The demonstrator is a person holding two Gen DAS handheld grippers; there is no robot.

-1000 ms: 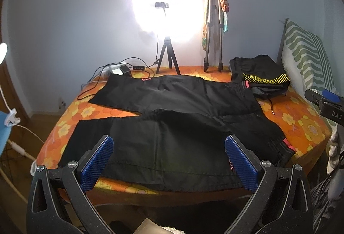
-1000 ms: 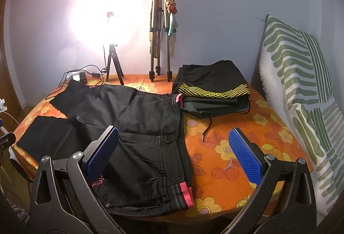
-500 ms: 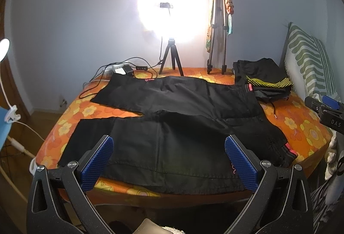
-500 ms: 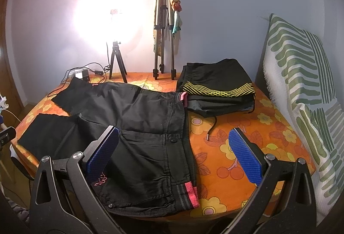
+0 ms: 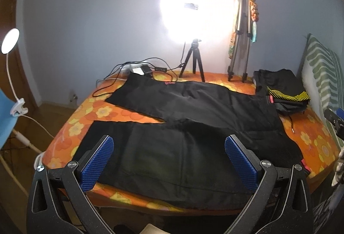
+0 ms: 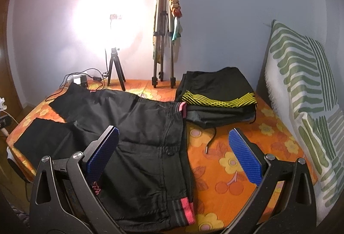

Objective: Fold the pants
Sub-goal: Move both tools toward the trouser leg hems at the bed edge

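On the left, the left tool [image 5: 168, 160] hangs with its blue pads spread wide and nothing between them, above the near leg of the black pants [image 5: 193, 126]; the pants lie flat and unfolded on the orange flowered bed [image 5: 90, 124], legs splayed apart toward the left, waistband toward the right; beyond the far leg a tangle of cables [image 5: 133, 68] and a small tripod [image 5: 192, 59] stand at the bed's back edge. Further right, the right tool [image 6: 174, 154] is likewise wide and empty, poised over the pink-trimmed waistband [image 6: 185, 197]; a stack of folded clothes [image 6: 217, 94] lies touching the waistband's far corner, its drawstring [image 6: 211, 139] trailing beside it. The risks, as I judge them: slick fabric slipping from a shallow pinch; a fold dragging the far leg into the cables; the right tool catching the drawstring or the stack.
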